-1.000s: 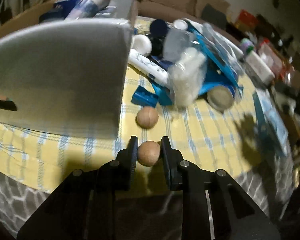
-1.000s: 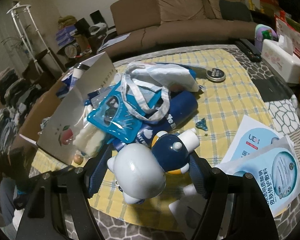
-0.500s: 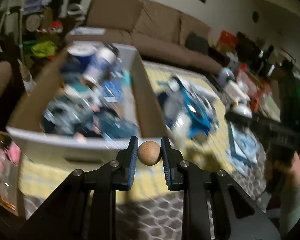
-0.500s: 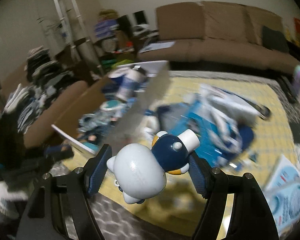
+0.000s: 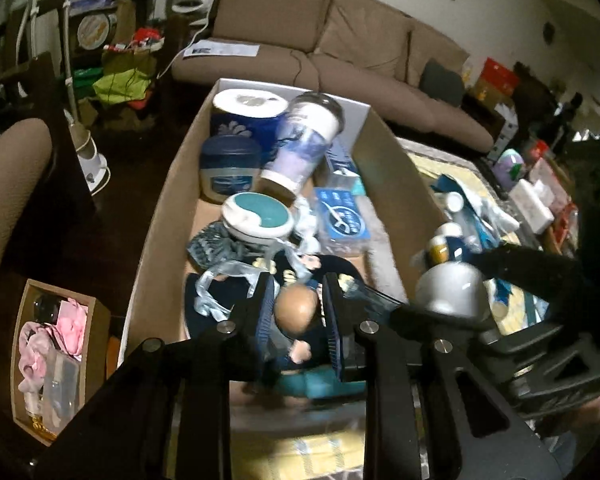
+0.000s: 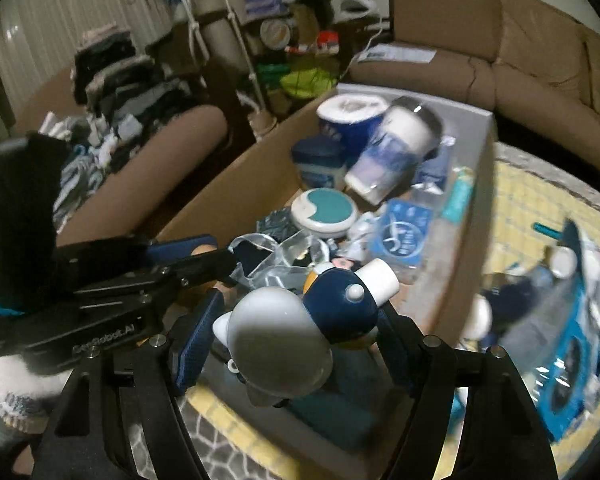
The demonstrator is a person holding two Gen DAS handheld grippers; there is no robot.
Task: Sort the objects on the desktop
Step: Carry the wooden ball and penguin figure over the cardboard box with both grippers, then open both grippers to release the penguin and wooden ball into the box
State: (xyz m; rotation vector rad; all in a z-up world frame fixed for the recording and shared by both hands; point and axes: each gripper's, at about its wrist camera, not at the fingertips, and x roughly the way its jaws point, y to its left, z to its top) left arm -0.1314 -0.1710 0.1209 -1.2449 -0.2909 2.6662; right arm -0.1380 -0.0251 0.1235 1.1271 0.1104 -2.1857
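Note:
My left gripper is shut on a small wooden ball and holds it over the near end of the open cardboard box. My right gripper is shut on a white and navy penguin-shaped toy and holds it above the box's near right corner. The toy also shows in the left wrist view, to the right of the ball. The left gripper also shows in the right wrist view, to the left of the toy.
The box holds a toilet roll, a large tub, a navy jar, a teal-lidded container and a blue packet. More items lie on the yellow checked cloth at right. A small crate stands at left.
Both grippers have swung from the cluttered tablecloth to over the box, each carrying its object. The ball was lifted off the cloth.

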